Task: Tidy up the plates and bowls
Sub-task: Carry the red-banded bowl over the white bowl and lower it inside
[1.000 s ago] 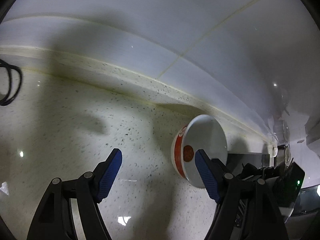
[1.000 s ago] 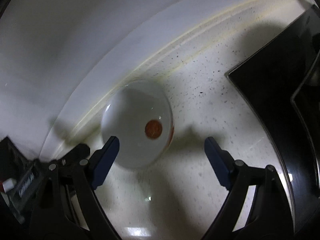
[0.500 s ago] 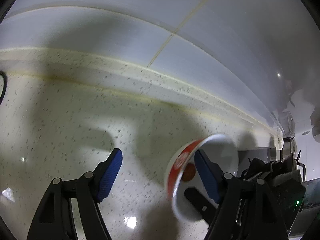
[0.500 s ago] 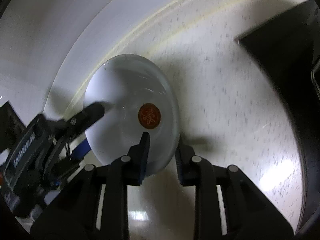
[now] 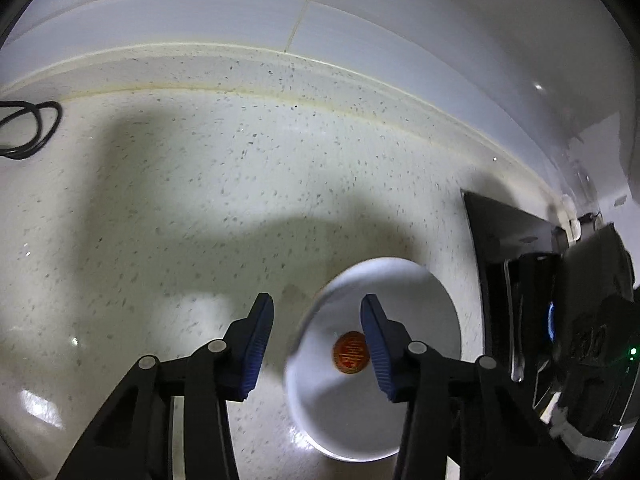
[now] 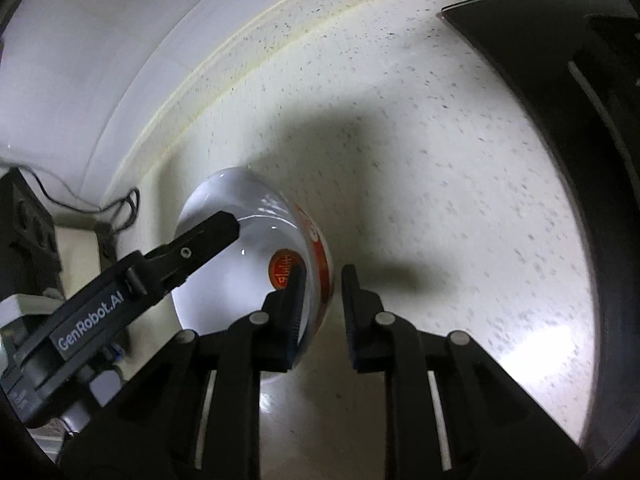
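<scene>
Bowl [image 6: 256, 264] in white, with a red band round the outside and a red round emblem at the bottom of its well, hung tilted over the speckled countertop [image 5: 240, 184], caught between both grippers; it sat close to the near edge of each wrist view. Right gripper [image 6: 322, 280] had its jaws drawn nearly together on the bowl's right-hand wall, one finger inside the well beside the emblem and the other outside against the red band; they had just been closing, and the rim stood pinched between them. Left gripper [image 5: 316, 320] had its blue pads set astride the opposite rim, the right pad inside the well next to the emblem and the left pad outside; its jaws had just been closing too, yet a gap showed between the outer pad and the blurred rim, so the pads did not appear to press on it. Seen from the right wrist, one black finger [image 6: 208, 236] of the left gripper reached into the well from the left; a black cable [image 5: 28, 128] lay coiled at the counter's far left by the wall, and a dark glass cooktop [image 6: 560, 80] lay on the counter's right side, well apart from the bowl.
</scene>
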The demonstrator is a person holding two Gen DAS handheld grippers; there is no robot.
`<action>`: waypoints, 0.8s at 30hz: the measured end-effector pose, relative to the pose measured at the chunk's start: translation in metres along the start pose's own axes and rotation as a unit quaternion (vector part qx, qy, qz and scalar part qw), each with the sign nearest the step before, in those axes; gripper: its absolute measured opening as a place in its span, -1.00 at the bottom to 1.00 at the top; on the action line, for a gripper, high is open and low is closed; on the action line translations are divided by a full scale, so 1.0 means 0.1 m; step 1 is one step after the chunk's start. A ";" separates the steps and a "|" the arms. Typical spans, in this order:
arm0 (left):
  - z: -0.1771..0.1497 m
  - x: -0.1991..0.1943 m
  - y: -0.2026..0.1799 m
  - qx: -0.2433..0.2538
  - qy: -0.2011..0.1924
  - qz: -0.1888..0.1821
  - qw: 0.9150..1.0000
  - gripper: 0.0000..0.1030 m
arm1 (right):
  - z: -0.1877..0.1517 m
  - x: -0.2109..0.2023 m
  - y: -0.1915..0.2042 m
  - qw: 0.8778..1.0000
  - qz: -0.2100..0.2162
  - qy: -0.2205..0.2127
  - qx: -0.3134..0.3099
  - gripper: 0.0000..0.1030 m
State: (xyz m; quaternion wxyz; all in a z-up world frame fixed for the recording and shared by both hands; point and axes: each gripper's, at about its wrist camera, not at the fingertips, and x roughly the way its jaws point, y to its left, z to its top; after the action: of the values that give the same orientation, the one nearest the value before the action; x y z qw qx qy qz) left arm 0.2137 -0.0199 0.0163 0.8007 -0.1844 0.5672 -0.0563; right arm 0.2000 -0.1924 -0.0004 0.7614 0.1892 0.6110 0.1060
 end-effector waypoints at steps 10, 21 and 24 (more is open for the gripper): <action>-0.38 0.10 -0.27 0.053 0.024 0.010 0.998 -0.70 | -0.31 -0.09 -0.11 0.999 -0.028 -0.004 -0.023 -0.57; -1.07 0.03 -0.49 0.144 0.020 0.021 0.989 -0.75 | -0.71 -0.21 -0.36 1.000 -0.010 0.002 -0.010 -0.57; -1.11 0.03 -0.52 0.150 0.021 0.017 0.988 -0.75 | -0.79 -0.22 -0.38 1.000 -0.015 0.006 -0.009 -0.57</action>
State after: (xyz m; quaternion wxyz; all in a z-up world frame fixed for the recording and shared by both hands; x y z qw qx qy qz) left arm 0.1173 -0.0946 0.0007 0.8082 -0.0512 0.5719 -0.1306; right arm 0.1158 -0.2233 -0.0115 0.7611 0.1726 0.6170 0.1013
